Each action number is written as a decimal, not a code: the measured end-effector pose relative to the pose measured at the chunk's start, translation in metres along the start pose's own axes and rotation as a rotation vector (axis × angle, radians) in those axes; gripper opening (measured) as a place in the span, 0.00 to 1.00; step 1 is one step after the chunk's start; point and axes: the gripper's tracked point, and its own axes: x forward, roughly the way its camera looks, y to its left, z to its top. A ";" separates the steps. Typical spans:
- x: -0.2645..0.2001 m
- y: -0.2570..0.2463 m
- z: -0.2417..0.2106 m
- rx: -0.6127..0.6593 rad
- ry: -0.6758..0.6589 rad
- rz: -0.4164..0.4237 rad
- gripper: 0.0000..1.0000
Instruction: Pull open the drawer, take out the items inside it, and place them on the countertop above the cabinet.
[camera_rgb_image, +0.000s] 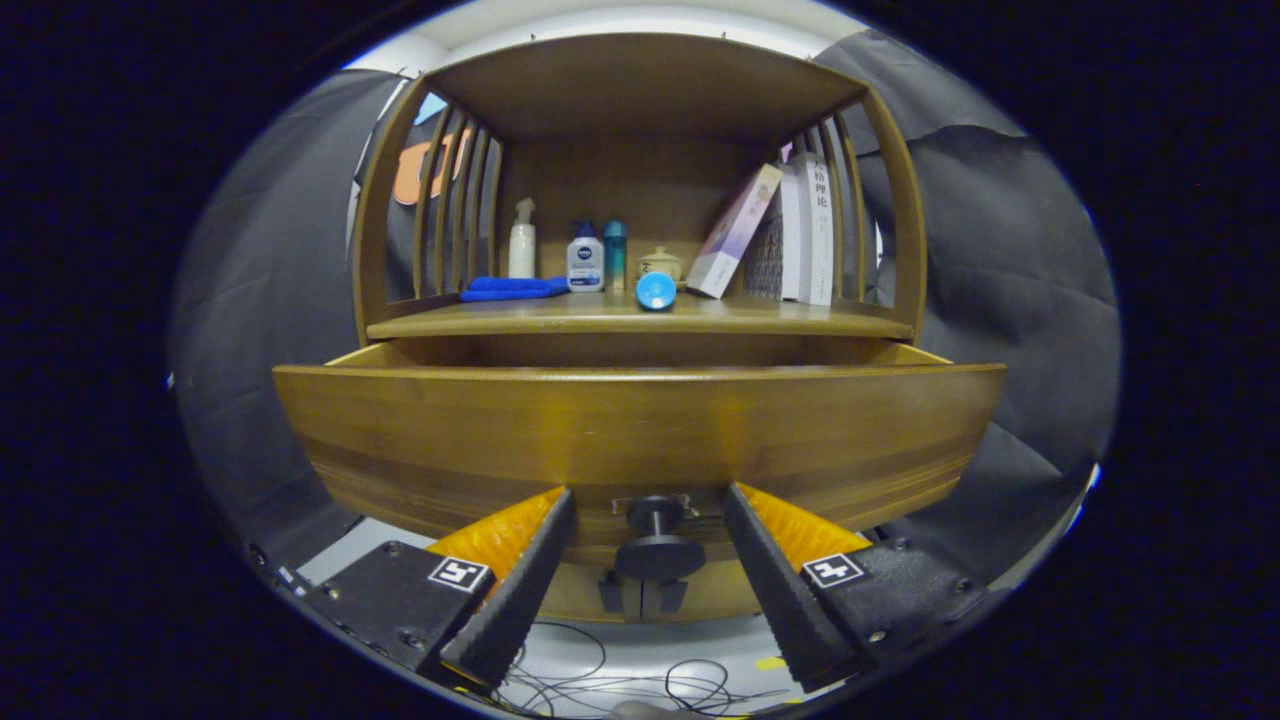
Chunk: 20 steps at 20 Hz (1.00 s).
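Note:
The wooden drawer (640, 430) stands pulled out from the cabinet, its front panel close ahead of me. Its dark round knob (657, 545) sits low on the panel, between my two fingers, with a gap on each side. My gripper (648, 495) is open, the fingertips resting near the drawer front on either side of the knob. The tall front panel hides whatever lies in the drawer. Above it runs the wooden countertop (800, 320).
On the countertop stand a folded blue cloth (512, 288), a white spray bottle (521, 240), a lotion bottle (585, 257), a teal bottle (615, 253), a small lidded jar (659, 264), a blue round object (656, 291) and leaning books (800, 230). Cables (640, 685) lie below.

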 end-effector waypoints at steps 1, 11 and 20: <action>0.013 0.001 -0.002 -0.015 0.002 -0.006 0.99; 0.063 0.002 0.015 0.035 0.006 0.017 1.00; 0.091 -0.001 0.020 0.038 0.031 0.033 1.00</action>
